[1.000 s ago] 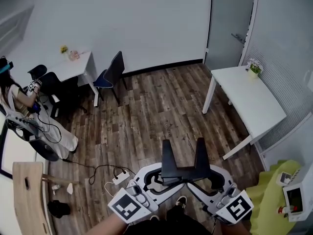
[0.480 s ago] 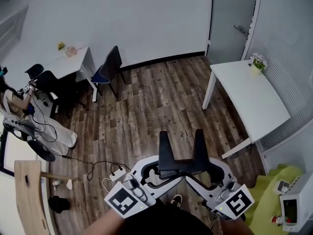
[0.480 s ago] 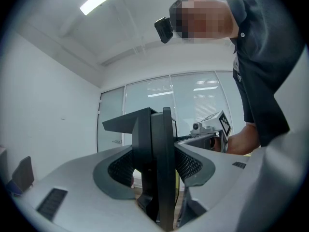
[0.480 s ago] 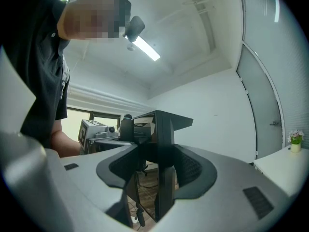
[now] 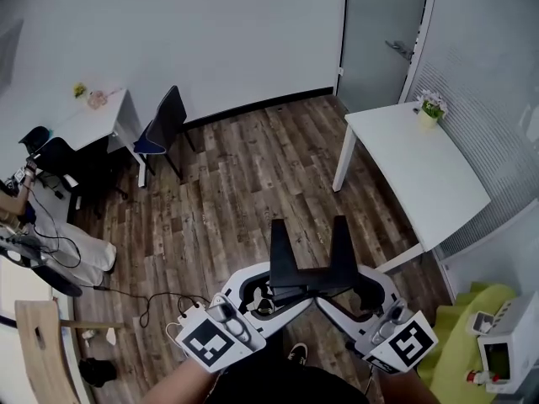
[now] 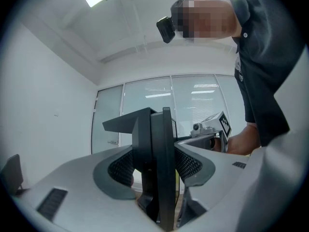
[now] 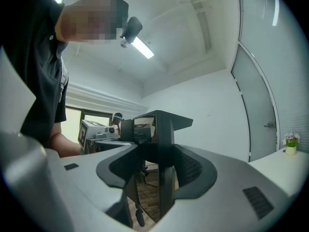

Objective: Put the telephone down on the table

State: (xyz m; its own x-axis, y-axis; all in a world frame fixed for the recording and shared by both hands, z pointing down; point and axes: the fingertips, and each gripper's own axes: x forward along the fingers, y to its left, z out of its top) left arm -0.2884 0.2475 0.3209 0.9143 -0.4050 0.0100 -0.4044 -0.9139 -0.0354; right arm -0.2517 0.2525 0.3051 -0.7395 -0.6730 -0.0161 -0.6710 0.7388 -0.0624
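The black telephone [image 5: 306, 265], a flat base with two upright arms, hangs in the air over the wooden floor. My left gripper [image 5: 278, 293] is shut on its left side and my right gripper [image 5: 338, 295] is shut on its right side. In the left gripper view the dark pads [image 6: 120, 166] press against the telephone's [image 6: 155, 158] thin edge from both sides. The right gripper view shows the same hold, with the telephone [image 7: 157, 144] clamped between the pads [image 7: 190, 170]. A white table [image 5: 425, 179] stands ahead to the right, well apart from the telephone.
A small pot of flowers [image 5: 431, 108] sits on the white table's far corner. A grey door [image 5: 379, 32] is behind it. At the left are a white desk [image 5: 97, 116], dark chairs [image 5: 162, 124] and floor cables [image 5: 143, 297]. A yellow-green seat [image 5: 480, 326] is at bottom right.
Both grippers have moved across the room with the telephone still clamped between them. The desk and chairs have slid left in the head view. The hold looks unchanged.
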